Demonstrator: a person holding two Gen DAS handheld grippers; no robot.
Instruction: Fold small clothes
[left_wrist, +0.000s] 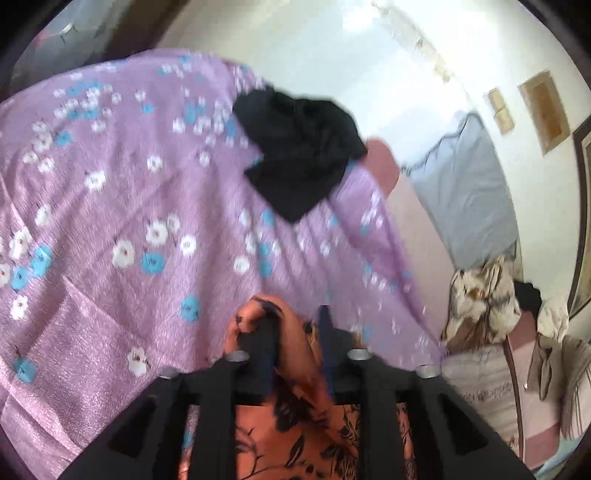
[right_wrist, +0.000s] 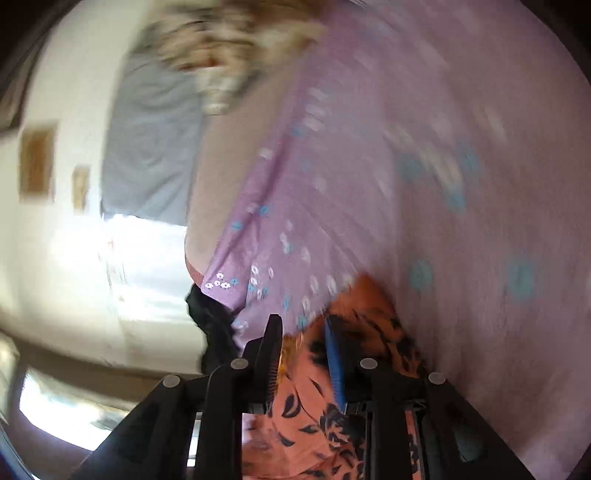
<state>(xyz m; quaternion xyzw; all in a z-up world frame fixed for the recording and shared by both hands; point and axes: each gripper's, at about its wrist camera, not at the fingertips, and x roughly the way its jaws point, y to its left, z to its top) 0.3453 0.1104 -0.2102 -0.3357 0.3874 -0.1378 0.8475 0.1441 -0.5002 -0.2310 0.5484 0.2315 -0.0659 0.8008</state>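
Observation:
An orange garment with a dark leaf print (left_wrist: 295, 406) hangs between the fingers of my left gripper (left_wrist: 295, 325), which is shut on it above the bed. The same orange garment (right_wrist: 314, 398) runs between the fingers of my right gripper (right_wrist: 303, 328), which is also shut on it. A crumpled black garment (left_wrist: 303, 151) lies on the purple floral bedsheet (left_wrist: 129, 184) near the bed's far edge; a part of the black garment shows in the right wrist view (right_wrist: 210, 317). Both views are blurred by motion.
The purple floral bedsheet (right_wrist: 443, 184) fills most of both views. A grey pillow (left_wrist: 465, 184) lies beyond the bed's edge. A heap of mixed clothes (left_wrist: 484, 295) sits at the right. Framed pictures (left_wrist: 543, 110) hang on the white wall.

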